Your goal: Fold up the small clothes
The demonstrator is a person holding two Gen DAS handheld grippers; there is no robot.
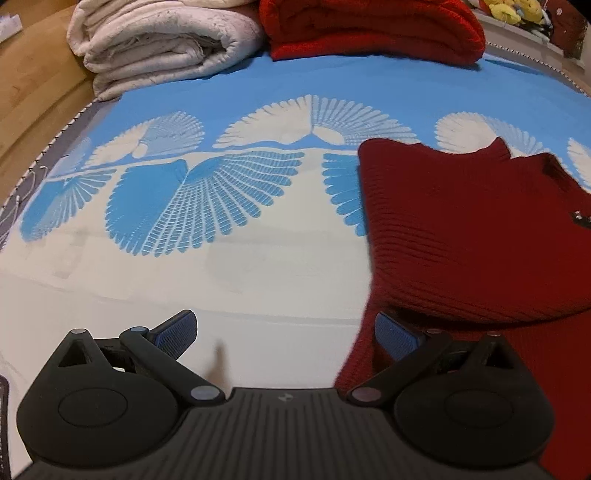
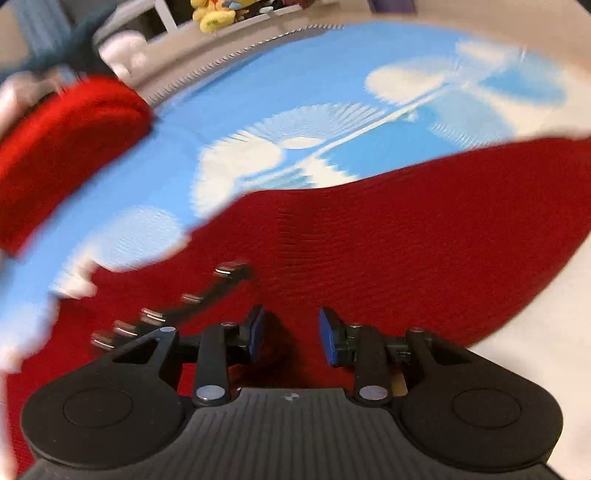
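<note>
A dark red ribbed knit garment [image 1: 480, 240] lies on the blue and white patterned bedspread [image 1: 221, 206], at the right of the left wrist view. My left gripper [image 1: 286, 336] is open wide and empty, its right finger [image 1: 395, 336] at the garment's left edge. In the right wrist view, which is blurred, the same red garment [image 2: 388, 236] fills the middle, with a row of metal buttons [image 2: 147, 317] at the left. My right gripper [image 2: 291, 336] is open, low over the garment, holding nothing.
A folded cream blanket [image 1: 159, 44] and a folded bright red knit [image 1: 369, 29] lie at the far edge of the bed; the red knit also shows in the right wrist view [image 2: 66, 147]. Yellow plush toys [image 2: 218, 14] sit on a shelf beyond.
</note>
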